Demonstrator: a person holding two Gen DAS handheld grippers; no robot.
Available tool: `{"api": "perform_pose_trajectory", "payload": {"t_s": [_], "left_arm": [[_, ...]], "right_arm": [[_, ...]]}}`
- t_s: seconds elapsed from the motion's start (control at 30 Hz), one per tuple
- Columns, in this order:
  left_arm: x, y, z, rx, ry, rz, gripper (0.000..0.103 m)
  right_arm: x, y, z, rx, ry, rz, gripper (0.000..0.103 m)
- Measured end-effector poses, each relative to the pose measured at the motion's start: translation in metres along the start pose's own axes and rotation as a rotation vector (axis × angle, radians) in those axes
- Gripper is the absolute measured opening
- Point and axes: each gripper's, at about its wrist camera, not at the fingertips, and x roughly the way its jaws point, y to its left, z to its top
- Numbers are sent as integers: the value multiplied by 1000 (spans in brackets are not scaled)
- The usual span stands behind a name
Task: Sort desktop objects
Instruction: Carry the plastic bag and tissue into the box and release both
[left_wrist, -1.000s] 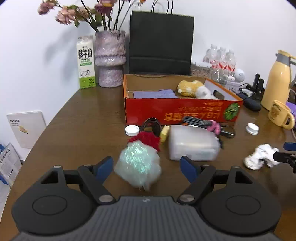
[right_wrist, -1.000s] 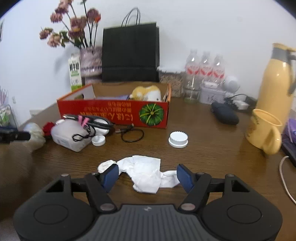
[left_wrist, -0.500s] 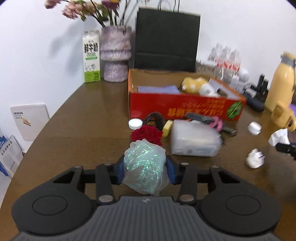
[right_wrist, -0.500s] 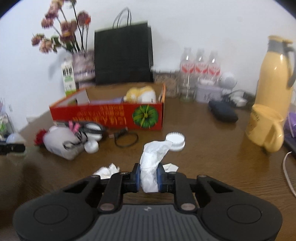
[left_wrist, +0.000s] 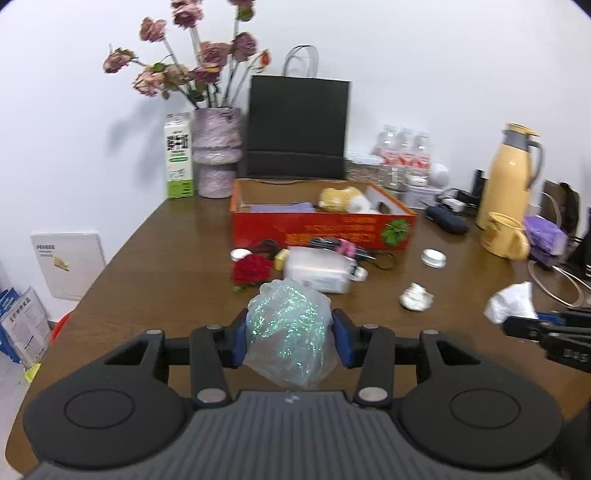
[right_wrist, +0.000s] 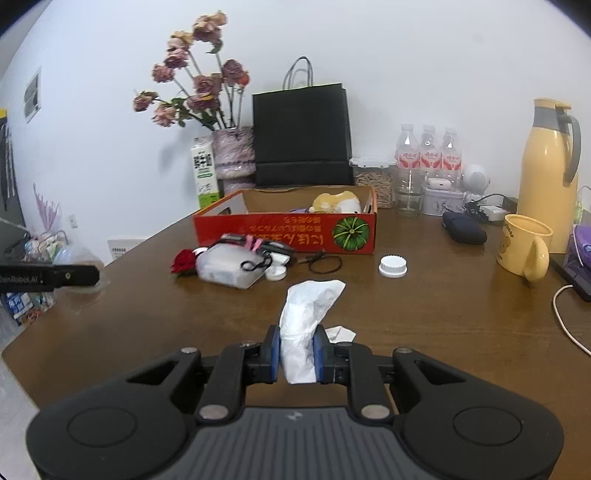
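My left gripper (left_wrist: 289, 339) is shut on a crumpled, glittery clear plastic bag (left_wrist: 290, 328), held above the brown table (left_wrist: 159, 266). My right gripper (right_wrist: 295, 354) is shut on a crumpled white tissue (right_wrist: 308, 310), also lifted off the table; that tissue (left_wrist: 511, 301) shows at the right edge of the left wrist view. A small white paper wad (left_wrist: 415, 296) lies on the table between the two grippers. A red cardboard box (left_wrist: 321, 225) with a plush toy inside stands mid-table. A red rose head (left_wrist: 251, 269) lies in front of it.
A translucent plastic container (left_wrist: 319, 269) with black and pink cords, bottle caps (right_wrist: 392, 266), a yellow mug (right_wrist: 524, 249), a yellow thermos (right_wrist: 550, 166), water bottles (right_wrist: 428, 151), a black bag (right_wrist: 303, 136), a flower vase (left_wrist: 216, 158) and a milk carton (left_wrist: 179, 155) crowd the table's far side.
Both grippers shut on their items, the left on the plastic bag and the right on the tissue, then lifted and drew back from the box. A small paper wad stayed on the table.
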Motion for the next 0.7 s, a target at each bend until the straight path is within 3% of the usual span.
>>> {"api": "perform_pose_trajectory", "payload": {"t_s": [0.1,0.2,0.33,0.5,0.7], "left_arm": [[-20,-10,-8,42,-10,0,46],[-34,-15,-20,33,-4,-32,46],[-44,-20,-32,35,-12,0,46],[-53,-26,-37,33,-17,-35,46],[-56,-30,-38,34,-23,-50,46]], "right_arm": [[-17,8,-6,5,-3,14,17],[-31,23,-13,-21,-7,57,17],[-38,51,-25,-69,15,92,17],[-50,80,-35,-139,20,148,17],[-59,81,-34,-134,-3,111,17]]}}
